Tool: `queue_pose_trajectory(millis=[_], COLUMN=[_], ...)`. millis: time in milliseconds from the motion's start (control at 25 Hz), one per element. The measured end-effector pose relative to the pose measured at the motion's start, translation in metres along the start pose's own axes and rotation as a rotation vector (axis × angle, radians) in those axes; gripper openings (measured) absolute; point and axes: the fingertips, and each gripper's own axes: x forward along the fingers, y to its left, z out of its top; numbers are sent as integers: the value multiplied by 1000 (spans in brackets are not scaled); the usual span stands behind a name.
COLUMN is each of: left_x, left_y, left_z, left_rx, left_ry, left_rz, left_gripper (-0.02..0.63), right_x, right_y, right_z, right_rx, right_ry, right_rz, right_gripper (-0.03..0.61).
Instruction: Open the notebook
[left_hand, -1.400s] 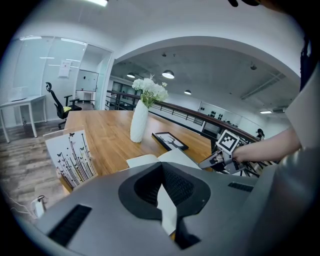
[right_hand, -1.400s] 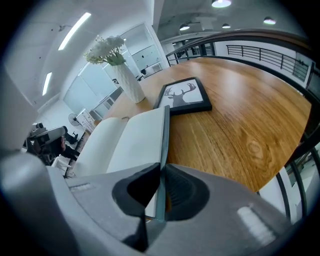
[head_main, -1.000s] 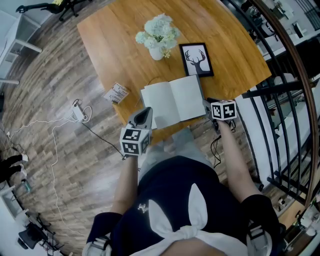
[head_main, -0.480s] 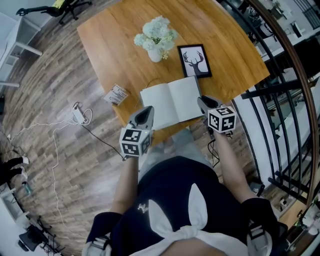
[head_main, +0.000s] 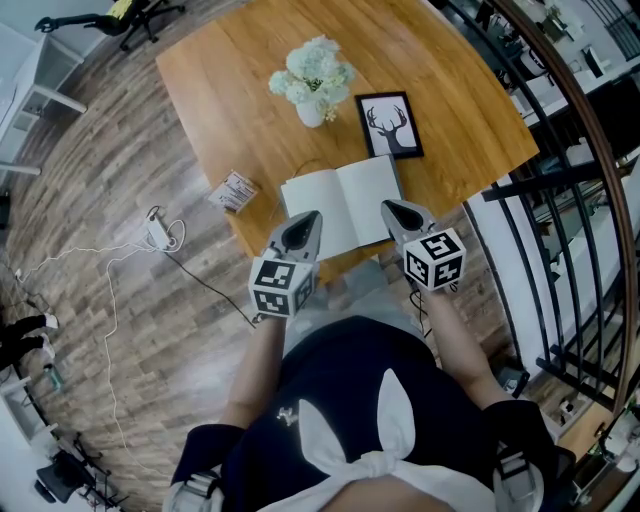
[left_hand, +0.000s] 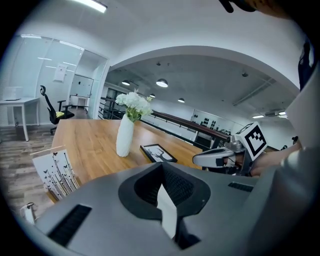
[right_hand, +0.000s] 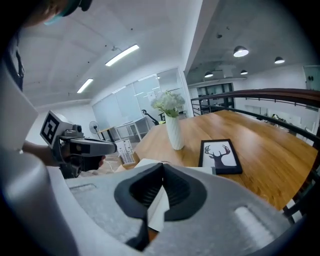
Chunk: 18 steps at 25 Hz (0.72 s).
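Observation:
The notebook (head_main: 340, 205) lies open and flat near the front edge of the wooden table (head_main: 230, 80), with blank white pages up. My left gripper (head_main: 308, 216) hovers over its lower left corner, jaws shut and empty. My right gripper (head_main: 388, 207) hovers over its lower right corner, also shut with nothing in it. In the left gripper view my left gripper (left_hand: 162, 164) has its tips together, a strip of white page shows below them, and the right gripper (left_hand: 197, 160) floats to the right. In the right gripper view my right gripper (right_hand: 161, 165) has its tips together, and the left gripper (right_hand: 112, 146) is at left.
A white vase of flowers (head_main: 313, 75) and a framed deer picture (head_main: 390, 125) stand behind the notebook. A small card stand (head_main: 233, 187) sits at the table's left edge. Cables and an adapter (head_main: 160, 225) lie on the floor. A black railing (head_main: 560, 200) runs along the right.
My right gripper lifted off the notebook's right edge, swung inward and shut its jaws. My left gripper rose slightly toward the notebook. The notebook stayed open.

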Motion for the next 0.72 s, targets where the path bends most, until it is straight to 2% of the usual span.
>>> queue_pose_trajectory(millis=[240,440,720], left_x=[5,9,13], left_y=[-23,-33,-36], left_z=[-3,-8,-7], left_rx=[5,22,27], left_ry=[14,21,36], left_rz=[-64,-96,-95], left_gripper=[17,17,17], right_x=[1,3,5], right_y=[28,42,48], right_z=[1,3,4], right_rx=[17,-15,-54], right_ry=[2,15,32], right_rz=[101,131,149], right_gripper=[-3,-3,-3])
